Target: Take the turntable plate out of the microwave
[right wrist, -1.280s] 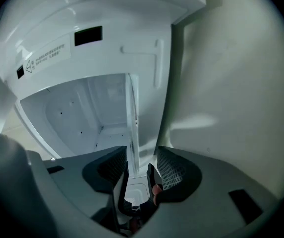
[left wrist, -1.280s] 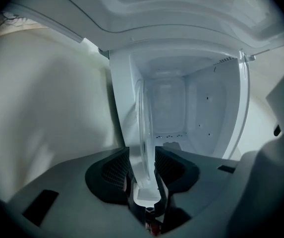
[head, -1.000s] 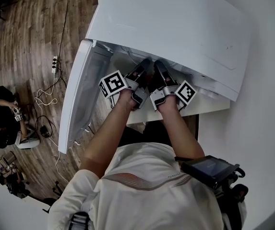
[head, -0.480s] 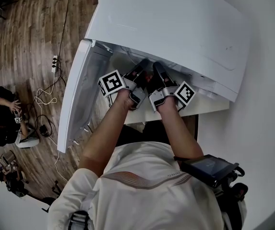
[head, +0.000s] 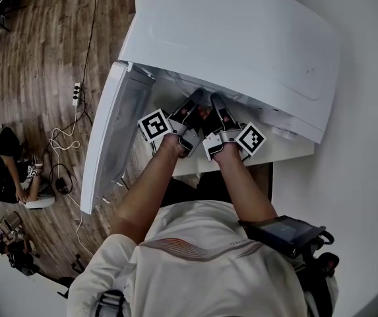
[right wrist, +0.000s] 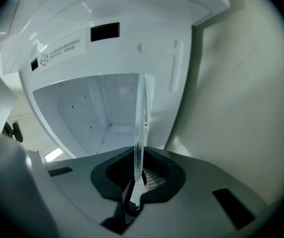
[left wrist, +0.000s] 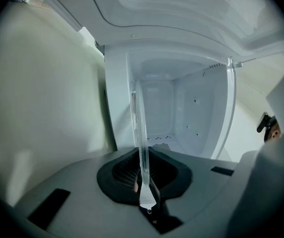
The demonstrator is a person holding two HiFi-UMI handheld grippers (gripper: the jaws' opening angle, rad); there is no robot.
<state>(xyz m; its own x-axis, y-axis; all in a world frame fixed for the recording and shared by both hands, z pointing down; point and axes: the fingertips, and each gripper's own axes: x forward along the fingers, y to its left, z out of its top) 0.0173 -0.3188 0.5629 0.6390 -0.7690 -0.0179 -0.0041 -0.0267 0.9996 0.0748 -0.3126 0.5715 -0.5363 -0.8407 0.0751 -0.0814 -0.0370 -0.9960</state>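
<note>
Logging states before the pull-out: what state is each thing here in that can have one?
microwave door: open, swung wide.
turntable plate: rim between both grippers' jaws, not yet out of the microwave.
left gripper: jaws closing on the plate's rim.
right gripper: jaws closing on the plate's rim.

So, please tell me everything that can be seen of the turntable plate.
The turntable plate is thin, clear glass, and it shows only edge-on in both gripper views. It runs from the grippers toward the open microwave cavity. The left gripper and the right gripper each have its near rim between their fingers, which are closing on it and touch the glass. Nothing else visibly touches it.
</note>
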